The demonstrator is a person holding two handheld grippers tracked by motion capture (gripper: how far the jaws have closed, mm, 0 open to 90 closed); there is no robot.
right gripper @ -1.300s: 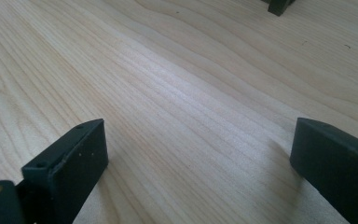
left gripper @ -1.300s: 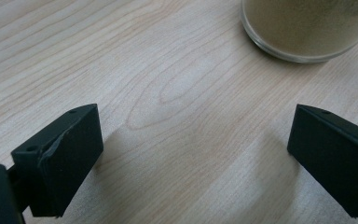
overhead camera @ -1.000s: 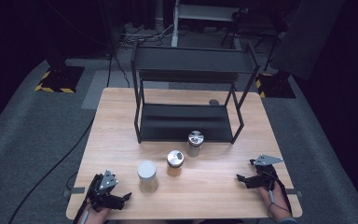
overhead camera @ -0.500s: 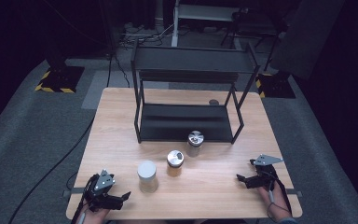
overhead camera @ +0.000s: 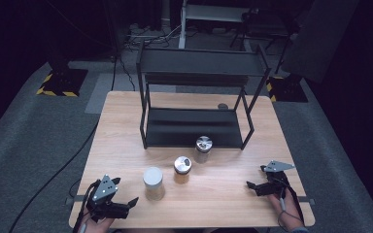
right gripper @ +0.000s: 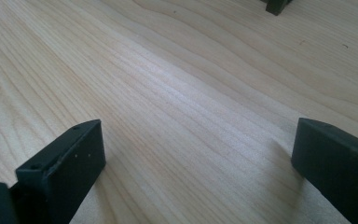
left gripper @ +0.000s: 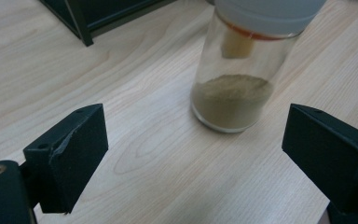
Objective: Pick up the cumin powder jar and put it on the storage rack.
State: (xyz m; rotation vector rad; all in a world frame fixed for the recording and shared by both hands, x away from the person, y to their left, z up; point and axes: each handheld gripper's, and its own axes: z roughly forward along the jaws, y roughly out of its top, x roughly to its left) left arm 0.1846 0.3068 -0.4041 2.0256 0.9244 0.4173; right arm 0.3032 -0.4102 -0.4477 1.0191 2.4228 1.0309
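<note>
Three small glass jars stand in front of a black two-tier rack (overhead camera: 199,127). The white-lidded jar (overhead camera: 153,183) holds tan powder and is nearest my left gripper (overhead camera: 125,191). In the left gripper view that jar (left gripper: 233,93) stands just beyond the tips, a little right of centre, and my left gripper (left gripper: 193,154) is open; its jaws have just been closing slightly with nothing between them. A metal-lidded jar (overhead camera: 182,169) and another (overhead camera: 203,148) stand farther right. My right gripper (overhead camera: 256,176) rests open near the front right, over bare wood (right gripper: 198,158).
The rack (overhead camera: 201,60) takes up the back half of the wooden table (overhead camera: 121,126). A small round object (overhead camera: 222,106) lies behind the rack's lower shelf. Bare wood stretches between the two grippers along the table's front edge.
My left gripper has lifted a little at the front left corner. The right gripper and the jars have stayed where they were.
</note>
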